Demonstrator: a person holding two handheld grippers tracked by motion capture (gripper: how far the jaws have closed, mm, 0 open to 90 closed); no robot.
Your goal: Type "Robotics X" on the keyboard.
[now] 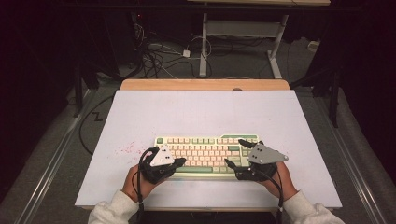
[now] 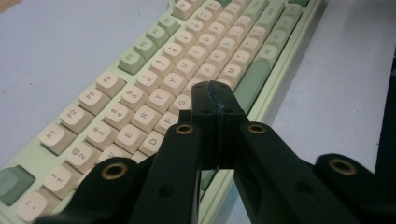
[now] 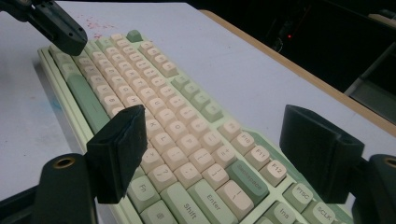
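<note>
A pale green keyboard (image 1: pixel 208 151) with cream keys lies near the front of the white table top (image 1: pixel 201 112). My left gripper (image 1: pixel 180 161) is shut with nothing between its jaws, over the keyboard's lower left. In the left gripper view its closed tips (image 2: pixel 214 91) point at the middle letter keys of the keyboard (image 2: pixel 140 70). My right gripper (image 1: pixel 236 153) stands open over the keyboard's right end. In the right gripper view its jaws (image 3: pixel 219 140) are wide apart above the keys (image 3: pixel 154 84), gripping nothing. The left gripper (image 3: pixel 60 25) shows at the far end.
Red speckles (image 1: pixel 126 149) stain the table left of the keyboard. A wooden strip (image 1: pixel 205 85) edges the table's far side. Beyond it are floor cables (image 1: pixel 154 56) and a desk frame (image 1: pixel 204 42). The table top is bare behind the keyboard.
</note>
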